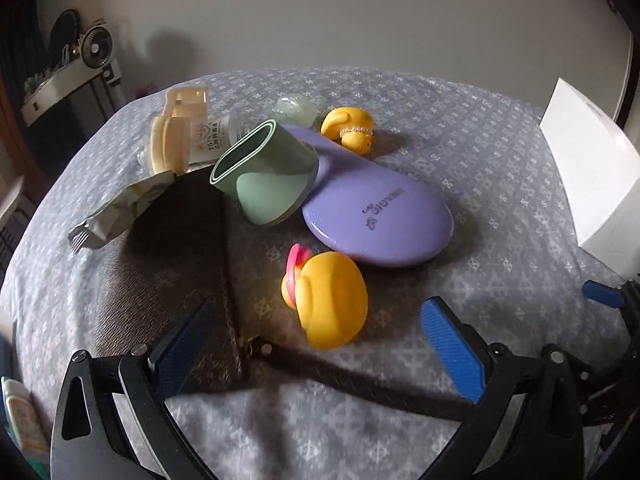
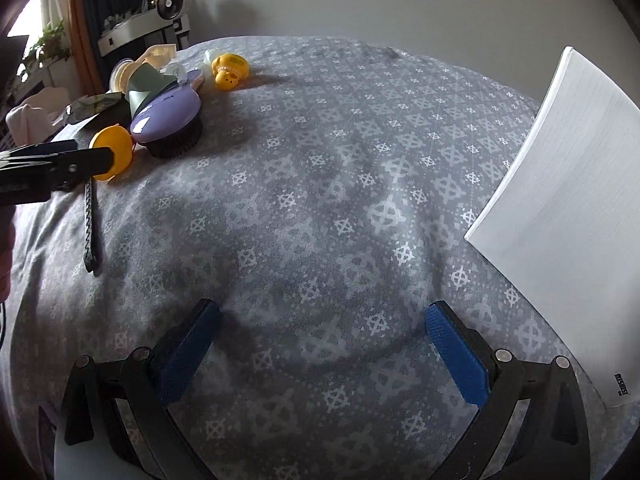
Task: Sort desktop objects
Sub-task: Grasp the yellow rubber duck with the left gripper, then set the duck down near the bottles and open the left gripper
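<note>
Yellow duck [image 1: 326, 300] just ahead of wide left tongs [image 1: 320, 344], between tips; right tongs [image 2: 322, 348] wide, empty.

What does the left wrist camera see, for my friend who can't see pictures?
The open left gripper reaches toward a big yellow rubber duck. Behind it lie a purple hairbrush, a green cup on its side and a smaller duck.

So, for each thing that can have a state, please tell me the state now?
Left claw: open, around nothing.
Right claw: open, over bare cloth.
Large yellow rubber duck: tipped over, just ahead of the left claw.
Small yellow rubber duck: lying on its side.
Green plastic cup: tipped, leaning on the brush.
Purple oval hairbrush: bristles down.
White box: closed.
</note>
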`<state>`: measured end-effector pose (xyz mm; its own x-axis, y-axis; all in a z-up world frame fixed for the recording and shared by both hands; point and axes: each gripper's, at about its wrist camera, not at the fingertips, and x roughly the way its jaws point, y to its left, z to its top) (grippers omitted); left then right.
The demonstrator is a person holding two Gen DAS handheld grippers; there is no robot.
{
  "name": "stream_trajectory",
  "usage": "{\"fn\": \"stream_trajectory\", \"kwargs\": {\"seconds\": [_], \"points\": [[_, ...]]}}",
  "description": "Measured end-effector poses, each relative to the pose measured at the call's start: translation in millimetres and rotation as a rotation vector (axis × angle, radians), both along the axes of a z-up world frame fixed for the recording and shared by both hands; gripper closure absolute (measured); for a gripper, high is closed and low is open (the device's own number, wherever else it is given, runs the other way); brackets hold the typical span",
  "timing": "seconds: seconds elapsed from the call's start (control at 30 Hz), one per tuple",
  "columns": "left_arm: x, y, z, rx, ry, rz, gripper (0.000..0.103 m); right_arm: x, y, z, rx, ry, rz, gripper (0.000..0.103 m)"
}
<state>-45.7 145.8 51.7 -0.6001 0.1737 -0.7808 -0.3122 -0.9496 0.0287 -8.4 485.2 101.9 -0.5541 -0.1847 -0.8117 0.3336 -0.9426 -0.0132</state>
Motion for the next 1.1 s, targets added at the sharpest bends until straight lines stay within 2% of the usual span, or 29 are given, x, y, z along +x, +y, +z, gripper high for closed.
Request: {"fn": "stream_trajectory", "kwargs": {"seconds": [0.07, 0.1, 0.13, 0.17, 0.27, 0.33, 0.47, 0.57, 0.67, 0.8, 0.9, 0.97, 1.0, 1.03, 1.1], "points": [[-7.3, 1.2, -6.4, -0.017, 0.011, 0.026, 0.016, -0.5, 1.3, -0.5, -0.008, 0.004, 0.001, 0.000], [-8.7, 0.3, -6.1, -0.021, 0.026, 0.037, 0.032, 0.0, 2.2, -0.6, -0.012, 0.006, 0.002, 0.000], [-8.3, -0.9, -5.4, -0.009, 0.026, 0.032, 0.060, 0.0, 2.8, -0.9, -0.016, 0.008, 0.003, 0.000], [-10.9, -3.6, -7.7, 0.011, -0.011, 0.032, 0.058, 0.3, 3.4, -1.1, -0.019, 0.010, 0.004, 0.000], [-8.8, -11.6, -6.0, 0.037, -0.021, 0.043, 0.059, 0.1, 4.0, -1.6, -0.023, 0.015, 0.006, 0.000], [0.7, -18.4, 4.4, 0.046, -0.004, 0.050, 0.059, 0.5, 4.0, -1.6, -0.023, 0.016, 0.006, 0.000], [27.0, -56.5, 44.7, 0.094, 0.071, 0.106, 0.059, 0.3, 3.7, -1.0, -0.018, 0.015, 0.006, 0.000], [35.8, -104.9, 72.4, 0.062, 0.123, 0.198, 0.059, 0.4, 3.3, -0.7, -0.014, 0.014, 0.006, 0.000], [34.7, -158.6, 86.8, 0.005, 0.152, 0.311, 0.059, 0.2, 3.1, -0.8, -0.014, 0.014, 0.006, 0.000], [28.9, -216.4, 77.8, -0.056, 0.123, 0.447, 0.059, 0.3, 3.0, -1.0, -0.011, 0.015, 0.006, 0.000], [29.4, -243.8, 55.3, -0.085, 0.055, 0.521, 0.058, 0.7, 3.1, -1.4, -0.010, 0.015, 0.006, 0.000], [33.5, -256.7, 41.3, -0.071, 0.003, 0.579, 0.044, 0.6, 3.0, -1.4, -0.009, 0.015, 0.006, 0.000], [36.4, -258.3, 38.7, -0.071, -0.004, 0.608, 0.025, 0.7, 3.0, -1.5, -0.008, 0.015, 0.006, 0.000], [41.3, -261.2, 37.6, -0.072, 0.007, 0.640, 0.011, 0.8, 3.1, -1.6, -0.007, 0.015, 0.006, 0.000], [49.2, -262.0, 47.2, -0.073, 0.067, 0.678, 0.001, 0.9, 2.9, -1.6, -0.006, 0.015, 0.006, 0.000]]}}
